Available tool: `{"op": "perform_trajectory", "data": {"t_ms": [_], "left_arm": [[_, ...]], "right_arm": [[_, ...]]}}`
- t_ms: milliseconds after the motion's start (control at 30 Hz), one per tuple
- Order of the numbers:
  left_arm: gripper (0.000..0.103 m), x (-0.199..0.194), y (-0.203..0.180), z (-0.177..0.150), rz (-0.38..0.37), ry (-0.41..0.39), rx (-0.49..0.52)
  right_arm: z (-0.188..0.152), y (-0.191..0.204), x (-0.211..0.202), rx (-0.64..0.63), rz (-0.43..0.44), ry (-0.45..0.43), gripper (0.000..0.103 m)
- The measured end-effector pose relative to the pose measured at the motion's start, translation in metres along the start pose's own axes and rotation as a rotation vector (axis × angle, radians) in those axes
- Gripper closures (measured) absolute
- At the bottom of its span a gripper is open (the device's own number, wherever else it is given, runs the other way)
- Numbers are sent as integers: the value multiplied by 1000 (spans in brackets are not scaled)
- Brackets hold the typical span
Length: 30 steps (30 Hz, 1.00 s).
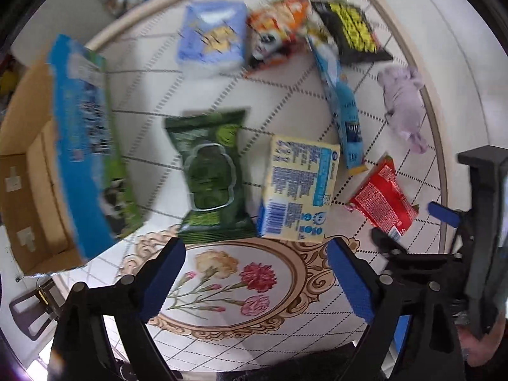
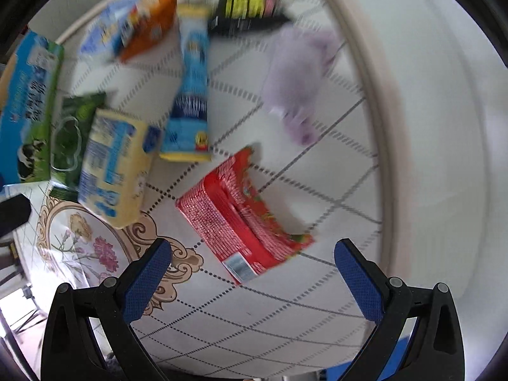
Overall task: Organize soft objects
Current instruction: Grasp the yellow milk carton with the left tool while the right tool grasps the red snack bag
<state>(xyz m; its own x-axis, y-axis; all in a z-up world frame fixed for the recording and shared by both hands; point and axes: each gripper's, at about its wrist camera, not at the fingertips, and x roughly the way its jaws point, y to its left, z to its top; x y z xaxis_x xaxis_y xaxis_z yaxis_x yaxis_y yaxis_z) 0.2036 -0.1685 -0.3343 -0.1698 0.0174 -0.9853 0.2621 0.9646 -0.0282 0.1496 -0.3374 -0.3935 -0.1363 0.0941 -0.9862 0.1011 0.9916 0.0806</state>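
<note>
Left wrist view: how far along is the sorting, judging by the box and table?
Nothing looks sorted: the visible part of the brown cardboard box shows nothing inside. Nothing is in hand; the left gripper and right gripper are open. The green wipes pack, yellow tissue pack, red foil packet and purple plush toy remain on the round table.

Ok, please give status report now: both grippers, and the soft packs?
Left gripper open, empty. Right gripper open, empty, red pack just ahead. Soft packs all loose on table. Nothing in the way.
</note>
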Motion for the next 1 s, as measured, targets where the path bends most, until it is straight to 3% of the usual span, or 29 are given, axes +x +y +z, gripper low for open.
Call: {"op": "perform_trajectory", "data": {"t_ms": [67,133,167,200,300,400,433,467,500,700,833,933,1000], "left_arm": [[12,13,-5,8,-24,32,9],[12,21,-11,14,-19,46,16],[12,26,-14,17,-14,50,24],[12,30,-18,20,-5,57,33],[12,44,-28,30,-8,83,55],[15,61,-36,38,-6,103,63],[21,65,-36,41,-6,108,61],[39,69,-37,42,-4,116,57],[41,75,-37,43,7,130,52],[42,77,-34,39,3,99,22],[42,71,-29,24,5,91,8],[42,71,-26,4,2,88,2],[42,70,-25,-5,-5,85,0]], "right_arm": [[1,2,22,-7,16,32,1],[0,3,34,-14,-30,39,5],[-1,1,38,1,-60,38,20],[-3,-5,42,46,-61,52,24],[-12,-30,46,224,8,70,26],[-22,-43,48,298,104,54,24],[-24,-42,50,277,97,52,24],[-27,-39,52,253,78,42,22],[-29,-36,54,229,53,33,21],[-34,-12,67,143,-21,6,22],[-41,-14,68,224,18,-10,35],[-50,-16,75,277,78,31,36],[-56,-10,79,245,48,50,34]]}}
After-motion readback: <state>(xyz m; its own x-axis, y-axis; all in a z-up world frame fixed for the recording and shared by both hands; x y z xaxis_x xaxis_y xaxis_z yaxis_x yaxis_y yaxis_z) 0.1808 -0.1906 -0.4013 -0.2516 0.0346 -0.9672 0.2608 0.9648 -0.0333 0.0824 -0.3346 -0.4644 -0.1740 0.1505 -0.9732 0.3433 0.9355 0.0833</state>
